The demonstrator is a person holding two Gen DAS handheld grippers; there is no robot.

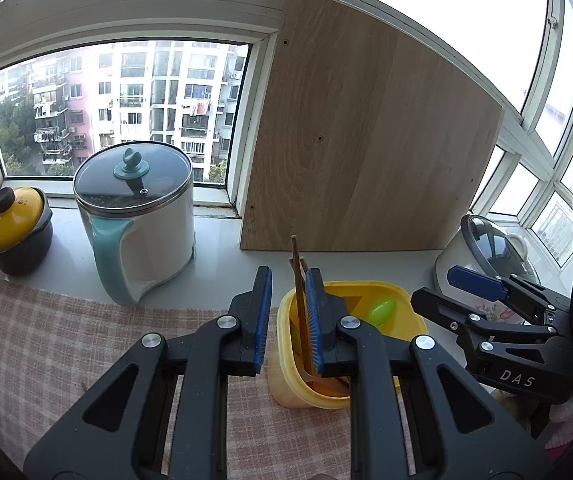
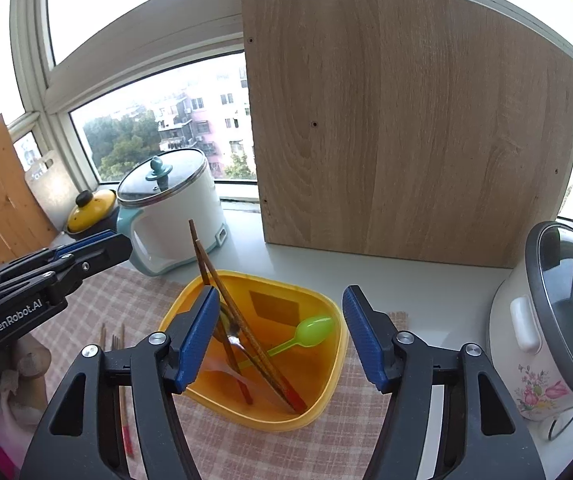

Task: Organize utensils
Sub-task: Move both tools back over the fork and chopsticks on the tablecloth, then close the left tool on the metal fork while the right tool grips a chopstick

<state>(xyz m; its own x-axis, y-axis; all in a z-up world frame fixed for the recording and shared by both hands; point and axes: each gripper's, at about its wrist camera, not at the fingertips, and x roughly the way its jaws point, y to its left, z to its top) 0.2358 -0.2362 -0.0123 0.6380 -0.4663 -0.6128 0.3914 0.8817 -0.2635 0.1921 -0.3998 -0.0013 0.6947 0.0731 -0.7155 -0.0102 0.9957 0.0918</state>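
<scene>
A yellow plastic tub (image 2: 326, 392) sits on the checked cloth and holds brown chopsticks (image 2: 246, 328), a green plastic spoon (image 2: 310, 332) and a metal spoon (image 2: 232, 340). The chopsticks lean on the tub's far left rim and stick out above it. My right gripper (image 2: 276, 336) is open above the tub, with nothing between its pads. My left gripper (image 1: 288, 316) is open over the tub's left rim (image 1: 282, 320); the chopsticks (image 1: 298, 280) stand just beyond its fingers, not gripped. More chopsticks and a fork (image 2: 116, 344) lie on the cloth left of the tub.
A white and teal electric pot (image 1: 138, 216) and a small yellow-lidded pot (image 1: 14, 228) stand on the sill at the left. A wooden board (image 2: 406, 120) leans against the window behind the tub. A white floral rice cooker (image 2: 546, 328) stands at the right.
</scene>
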